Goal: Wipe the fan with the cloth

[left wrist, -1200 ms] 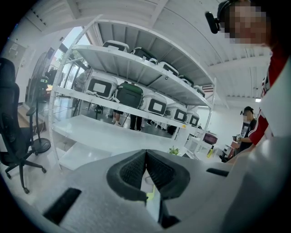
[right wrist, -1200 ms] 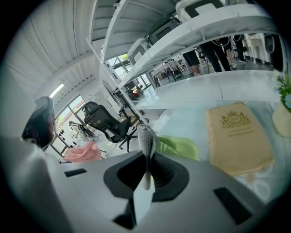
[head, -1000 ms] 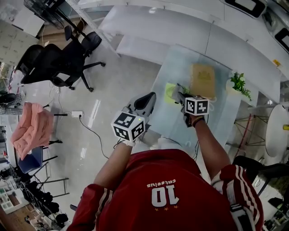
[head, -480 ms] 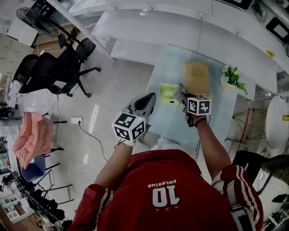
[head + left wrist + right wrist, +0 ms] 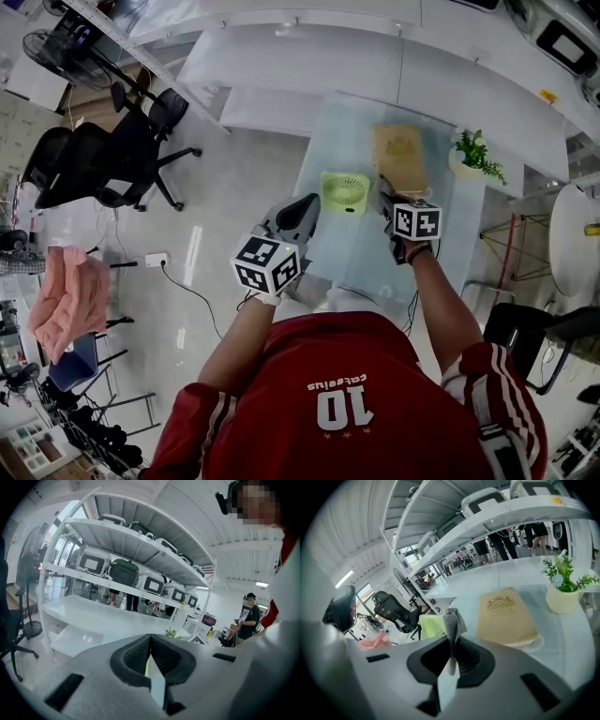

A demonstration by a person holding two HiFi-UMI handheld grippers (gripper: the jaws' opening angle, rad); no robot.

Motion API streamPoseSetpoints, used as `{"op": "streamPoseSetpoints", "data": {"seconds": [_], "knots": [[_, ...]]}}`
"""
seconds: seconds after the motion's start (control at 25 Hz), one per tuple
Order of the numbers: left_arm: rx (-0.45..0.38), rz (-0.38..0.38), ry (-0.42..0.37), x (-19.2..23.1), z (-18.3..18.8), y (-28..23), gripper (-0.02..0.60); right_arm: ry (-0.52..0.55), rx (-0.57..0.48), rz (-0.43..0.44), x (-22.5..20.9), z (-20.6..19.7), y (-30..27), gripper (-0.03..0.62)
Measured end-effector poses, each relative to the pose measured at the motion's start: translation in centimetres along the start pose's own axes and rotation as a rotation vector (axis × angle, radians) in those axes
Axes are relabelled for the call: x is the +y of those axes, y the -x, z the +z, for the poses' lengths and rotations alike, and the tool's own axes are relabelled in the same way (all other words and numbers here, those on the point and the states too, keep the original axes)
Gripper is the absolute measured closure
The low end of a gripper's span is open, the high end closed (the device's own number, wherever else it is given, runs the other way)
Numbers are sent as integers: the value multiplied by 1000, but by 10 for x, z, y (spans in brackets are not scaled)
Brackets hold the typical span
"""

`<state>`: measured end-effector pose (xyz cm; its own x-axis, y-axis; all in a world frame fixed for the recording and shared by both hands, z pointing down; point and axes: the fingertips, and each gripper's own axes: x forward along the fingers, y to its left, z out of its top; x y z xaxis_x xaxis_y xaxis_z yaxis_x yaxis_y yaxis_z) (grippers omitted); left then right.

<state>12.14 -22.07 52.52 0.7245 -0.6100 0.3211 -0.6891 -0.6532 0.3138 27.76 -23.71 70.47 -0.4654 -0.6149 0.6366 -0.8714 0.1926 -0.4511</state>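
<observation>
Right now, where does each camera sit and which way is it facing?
Head view: on the head, looking steeply down at the glass table; shows red shirt, left gripper, right gripper.
Left gripper view: along shut, empty jaws toward white shelves; red shirt at right edge.
Right gripper view: along jaws shut on the cloth, toward fan, tan book, plant.
Shared: head and right gripper views both show those three.

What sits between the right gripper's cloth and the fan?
Nothing visible. The right gripper, shut on the cloth, is just right of the fan; the book lies farther right, off the path.
</observation>
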Motion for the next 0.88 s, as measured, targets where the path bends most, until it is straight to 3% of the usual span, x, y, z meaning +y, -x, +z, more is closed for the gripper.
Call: {"op": "streamPoseSetpoints", "data": {"seconds": [0.88], "knots": [[-21,44,18,15,-1,24,581,47,11,44,41,-8,-1,574]]}}
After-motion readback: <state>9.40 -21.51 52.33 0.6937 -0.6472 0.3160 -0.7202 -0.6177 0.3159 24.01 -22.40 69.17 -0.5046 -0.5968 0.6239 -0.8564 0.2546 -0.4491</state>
